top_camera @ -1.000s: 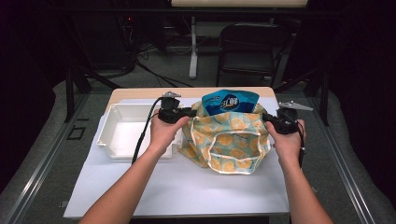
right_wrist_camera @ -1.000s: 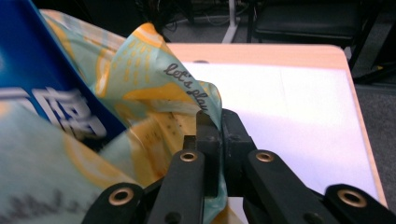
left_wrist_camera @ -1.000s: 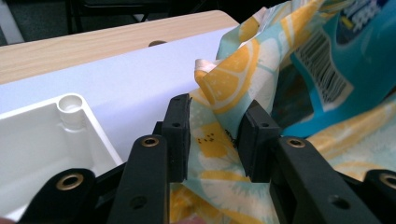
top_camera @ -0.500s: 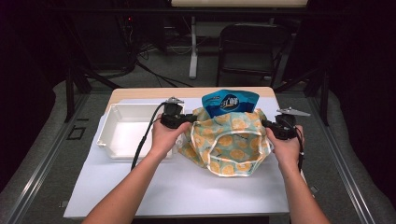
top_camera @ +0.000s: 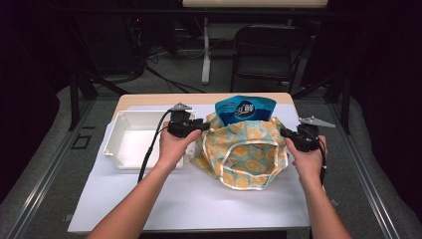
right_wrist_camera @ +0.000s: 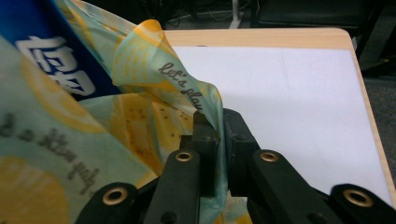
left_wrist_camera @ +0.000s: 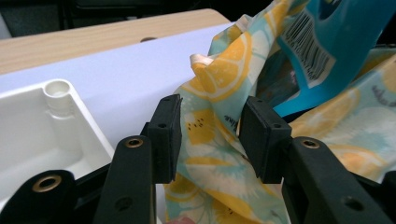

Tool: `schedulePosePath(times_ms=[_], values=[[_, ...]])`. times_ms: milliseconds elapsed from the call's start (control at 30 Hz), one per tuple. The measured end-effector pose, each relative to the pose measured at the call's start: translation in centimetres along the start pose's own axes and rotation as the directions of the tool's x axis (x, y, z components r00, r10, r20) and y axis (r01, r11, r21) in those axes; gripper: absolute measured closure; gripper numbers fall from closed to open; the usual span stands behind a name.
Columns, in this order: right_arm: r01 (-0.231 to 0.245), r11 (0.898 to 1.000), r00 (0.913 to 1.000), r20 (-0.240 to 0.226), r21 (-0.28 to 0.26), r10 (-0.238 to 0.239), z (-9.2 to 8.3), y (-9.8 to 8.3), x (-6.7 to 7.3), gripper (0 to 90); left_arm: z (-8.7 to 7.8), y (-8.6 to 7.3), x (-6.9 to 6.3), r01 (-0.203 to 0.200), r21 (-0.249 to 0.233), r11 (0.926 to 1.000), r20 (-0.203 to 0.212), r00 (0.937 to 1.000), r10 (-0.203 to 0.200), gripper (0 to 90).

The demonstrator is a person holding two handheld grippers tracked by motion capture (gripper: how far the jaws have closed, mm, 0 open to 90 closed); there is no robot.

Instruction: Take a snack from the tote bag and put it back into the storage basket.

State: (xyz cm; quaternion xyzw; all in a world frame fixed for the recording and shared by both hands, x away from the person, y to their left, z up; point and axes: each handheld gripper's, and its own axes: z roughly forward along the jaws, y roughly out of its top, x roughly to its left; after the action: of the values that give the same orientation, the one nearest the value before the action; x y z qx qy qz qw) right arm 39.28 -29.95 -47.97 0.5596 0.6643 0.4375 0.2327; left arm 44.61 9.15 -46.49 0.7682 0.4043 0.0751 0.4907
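Step in hand, as judged: holding lemon-print fabric bag (top_camera: 246,154) open by rim, blue snack pouch (top_camera: 245,108) standing in mouth at far side

Left gripper (top_camera: 199,127) at bag's left rim: jaws just been opening, now parted, fabric between pads (left_wrist_camera: 166,135) but not pressed

Right gripper (right_wrist_camera: 215,140) at bag's right rim: pressed together, pinching fabric edge

Bag on white sheet (top_camera: 199,199), just right of white tray (top_camera: 132,142)

Next move probably calls for left re-grip on rim, or letting go to settle pouch deeper
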Motion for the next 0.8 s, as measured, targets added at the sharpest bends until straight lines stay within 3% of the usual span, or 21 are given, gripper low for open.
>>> schedulePosePath(times_ms=[300,500,667,800], values=[[0.009,0.999,0.9999,-0.01,-0.046,-0.009,-1.3,0.6,0.2,77.3,-1.7,0.5,0.0,-0.003,-0.042,0.9991,0.014,0.9999,0.003,55.8],[0.018,0.996,0.999,-0.038,-0.092,-0.021,-2.4,1.4,0.7,59.6,-2.9,0.8,-0.1,0.01,-0.094,0.9956,0.007,0.9999,-0.009,46.7],[0.036,0.99,0.9967,-0.067,-0.134,-0.045,-3.9,2.4,1.3,41.3,-4.7,1.2,-0.3,0.018,-0.166,0.9859,0.002,0.9998,-0.018,36.6],[0.039,0.985,0.9953,-0.081,-0.171,-0.054,-5.3,3.2,1.8,35.0,-6.0,1.3,-0.7,0.0,-0.202,0.9794,0.015,0.9999,0.003,36.0]])
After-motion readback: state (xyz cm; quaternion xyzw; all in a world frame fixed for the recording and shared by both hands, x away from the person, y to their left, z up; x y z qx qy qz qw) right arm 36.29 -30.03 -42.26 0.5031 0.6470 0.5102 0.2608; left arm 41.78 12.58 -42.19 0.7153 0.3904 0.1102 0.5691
